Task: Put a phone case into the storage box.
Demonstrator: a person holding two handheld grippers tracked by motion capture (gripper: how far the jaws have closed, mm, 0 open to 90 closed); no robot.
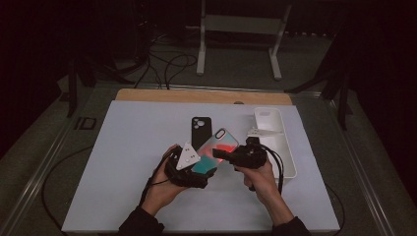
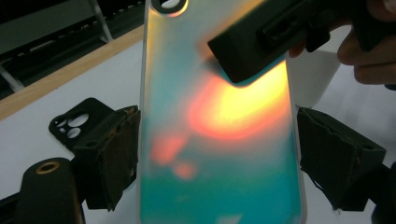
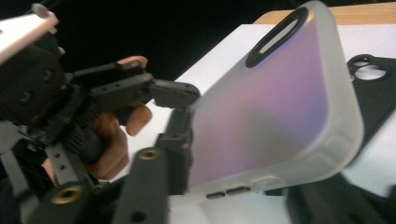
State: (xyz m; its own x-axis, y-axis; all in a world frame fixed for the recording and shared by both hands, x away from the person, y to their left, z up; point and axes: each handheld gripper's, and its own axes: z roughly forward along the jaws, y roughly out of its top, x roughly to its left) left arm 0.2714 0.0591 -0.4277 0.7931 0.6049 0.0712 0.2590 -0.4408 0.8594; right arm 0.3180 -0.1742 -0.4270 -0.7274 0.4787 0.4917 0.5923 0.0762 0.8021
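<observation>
Pale tabletop [image 1: 123, 162] carried black phone case [image 1: 200, 130] just beyond tongs, white tray [image 1: 275, 142] beside right tongs [image 1: 235, 156].

— Where does the high view sit?

— Above my side of the table [image 1: 123, 196], looking forward and down; my forearms come in from the near edge, and the floor lies beyond the far edge.

— And the camera on my left gripper [image 1: 189, 169]?

— It looks along its jaws, very close to the iridescent phone case [image 2: 219, 130], with the black case [image 2: 74, 126] farther off on the table.

— The one on my right gripper [image 1: 246, 156]?

— Just as close, facing leftward across the scene at that same case [image 3: 275, 107] from its edge, with my left hand [image 3: 112, 140] behind.

— What do they share?

— All three see the iridescent case [image 1: 219, 147] and the black case [image 1: 200, 129].
</observation>
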